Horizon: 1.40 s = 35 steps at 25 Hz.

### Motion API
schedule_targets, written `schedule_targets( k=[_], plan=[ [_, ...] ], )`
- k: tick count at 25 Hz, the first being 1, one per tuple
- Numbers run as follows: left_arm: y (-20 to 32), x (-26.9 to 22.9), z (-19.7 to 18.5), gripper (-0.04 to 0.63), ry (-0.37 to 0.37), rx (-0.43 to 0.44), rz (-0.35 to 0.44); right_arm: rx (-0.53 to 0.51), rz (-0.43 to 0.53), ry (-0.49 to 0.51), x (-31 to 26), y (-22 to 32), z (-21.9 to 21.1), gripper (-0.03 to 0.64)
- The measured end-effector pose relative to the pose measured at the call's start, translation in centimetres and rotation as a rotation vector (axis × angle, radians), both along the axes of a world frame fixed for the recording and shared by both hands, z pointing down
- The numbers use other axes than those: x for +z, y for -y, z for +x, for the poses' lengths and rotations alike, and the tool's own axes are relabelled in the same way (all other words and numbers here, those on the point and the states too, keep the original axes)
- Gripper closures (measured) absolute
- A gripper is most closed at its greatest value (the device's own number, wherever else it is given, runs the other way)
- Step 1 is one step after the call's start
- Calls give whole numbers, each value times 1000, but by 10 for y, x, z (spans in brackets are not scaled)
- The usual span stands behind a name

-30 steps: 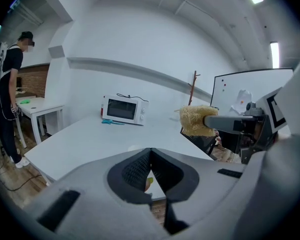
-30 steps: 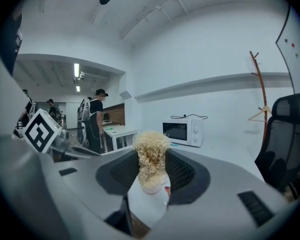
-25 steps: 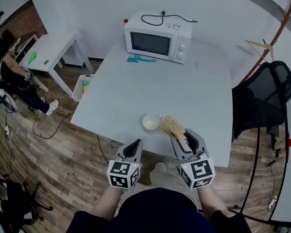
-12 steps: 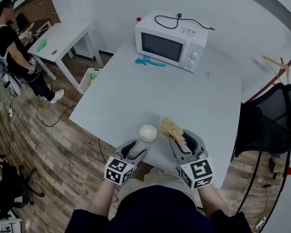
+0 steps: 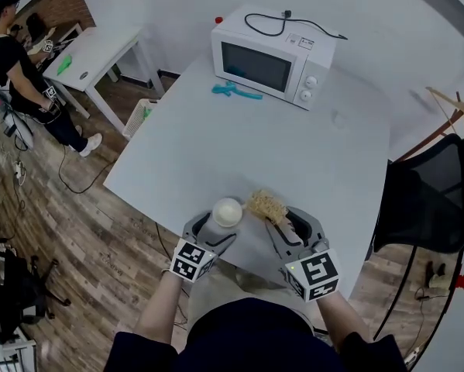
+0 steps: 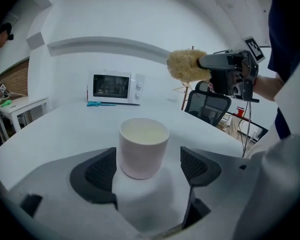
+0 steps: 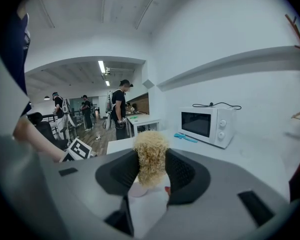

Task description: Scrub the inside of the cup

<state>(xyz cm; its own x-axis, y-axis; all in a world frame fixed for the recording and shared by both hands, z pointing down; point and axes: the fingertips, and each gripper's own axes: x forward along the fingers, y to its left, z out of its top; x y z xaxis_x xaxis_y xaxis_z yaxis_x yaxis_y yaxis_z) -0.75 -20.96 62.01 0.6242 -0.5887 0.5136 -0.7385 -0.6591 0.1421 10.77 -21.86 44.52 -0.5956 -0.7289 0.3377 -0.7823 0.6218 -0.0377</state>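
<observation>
Straddling the white cup (image 6: 143,146), your left hand-held gripper (image 6: 148,171) had just been opening, its jaws wide and the pads off it. Your right hand-held gripper (image 7: 151,176) clamped a tan scrubber (image 7: 151,154). The cup stood near the tabletop (image 5: 255,146) edge, with a microwave (image 5: 270,56) far behind.

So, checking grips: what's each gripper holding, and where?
Right gripper clamps the scrubber's near end; left gripper holds nothing, its jaws just opening around the cup.

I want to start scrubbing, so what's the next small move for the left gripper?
Probably close the left gripper on the cup: its jaws have just been opening and straddle it without gripping, while the right gripper already holds the scrubber.
</observation>
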Motion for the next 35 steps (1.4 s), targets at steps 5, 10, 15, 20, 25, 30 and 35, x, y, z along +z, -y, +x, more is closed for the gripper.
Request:
schedule_targets(
  k=[5,10,15,20,25,30,35],
  plan=[
    [13,10,5,178,13,1,4,9,-14,5,2,1,4,457],
    [18,22,17,158,54,50,2,36,-24,4,4,3,11,457],
    [24,25,21,153,62,71,1,50,-31,4,7,6,10,457],
    [33,27,26,155,76,85,16,46,-42,-9,13,7,5,457],
    [38,27,27,156,72,78,21,51,-44,-14,15,9,3,457],
    [38,27,28,158,79,94,24,55,-45,-27,18,11,1,457],
    [35,26,30,158,84,108,23,36,-52,-46,22,10,-5,457]
  ],
)
